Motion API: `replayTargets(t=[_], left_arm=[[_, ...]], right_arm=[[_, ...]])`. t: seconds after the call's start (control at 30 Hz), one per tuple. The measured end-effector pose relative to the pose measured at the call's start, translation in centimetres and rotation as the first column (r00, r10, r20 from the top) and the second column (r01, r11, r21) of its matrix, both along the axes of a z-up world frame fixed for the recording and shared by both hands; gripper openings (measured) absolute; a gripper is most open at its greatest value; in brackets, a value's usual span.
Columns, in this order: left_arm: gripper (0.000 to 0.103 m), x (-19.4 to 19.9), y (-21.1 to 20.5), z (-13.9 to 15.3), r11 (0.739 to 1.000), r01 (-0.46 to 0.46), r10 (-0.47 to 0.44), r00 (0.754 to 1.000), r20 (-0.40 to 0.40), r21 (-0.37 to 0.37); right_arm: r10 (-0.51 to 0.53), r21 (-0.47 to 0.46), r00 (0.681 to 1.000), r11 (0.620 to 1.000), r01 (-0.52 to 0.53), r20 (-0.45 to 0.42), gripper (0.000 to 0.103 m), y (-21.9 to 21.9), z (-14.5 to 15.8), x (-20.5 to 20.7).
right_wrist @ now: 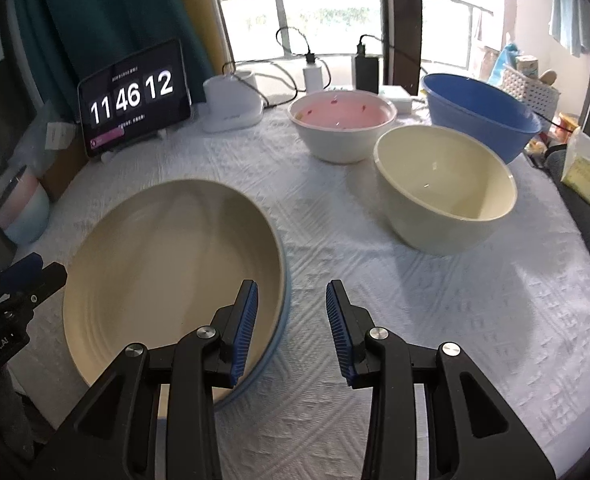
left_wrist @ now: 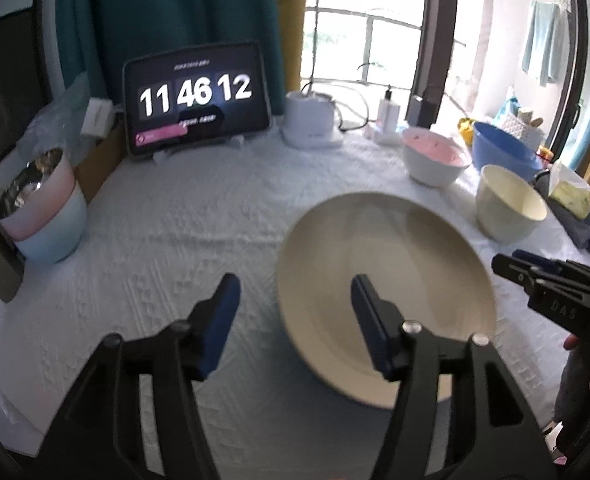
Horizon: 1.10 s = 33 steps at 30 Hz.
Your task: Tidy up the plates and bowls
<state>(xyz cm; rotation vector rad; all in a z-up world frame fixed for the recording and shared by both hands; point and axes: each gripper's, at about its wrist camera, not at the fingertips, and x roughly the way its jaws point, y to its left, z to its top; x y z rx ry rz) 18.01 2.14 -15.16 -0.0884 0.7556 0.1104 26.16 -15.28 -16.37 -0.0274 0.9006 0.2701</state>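
A large cream plate (left_wrist: 395,264) (right_wrist: 167,264) lies on the white tablecloth, with a pale blue rim (right_wrist: 280,330) showing under its near edge. My left gripper (left_wrist: 295,308) is open, astride the plate's left rim. My right gripper (right_wrist: 291,312) is open, astride the plate's right rim; it shows at the right edge of the left wrist view (left_wrist: 551,284). A cream bowl (right_wrist: 447,188) (left_wrist: 509,200) and a pink-lined white bowl (right_wrist: 341,124) (left_wrist: 435,156) stand behind. Stacked pink and pale blue bowls (left_wrist: 43,208) stand at far left.
A tablet clock (left_wrist: 195,98), a white charger base (left_wrist: 309,120), a blue basin (right_wrist: 479,112), power banks with cables and a yellow tissue pack (right_wrist: 587,172) line the table's back and right. A cardboard box (left_wrist: 95,160) sits at the left.
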Motion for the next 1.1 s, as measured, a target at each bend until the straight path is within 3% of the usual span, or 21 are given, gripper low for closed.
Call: replayTargets(t=[1.1], left_arm=[[0.06,3.8,-12.8,3.9,0.981,0.193,-0.191,0.98,0.061,-0.019]], right_arm=[[-0.078,0.068,0.991,0.995,0.071,0.106,0.038,-11.8,3.5,-0.1]])
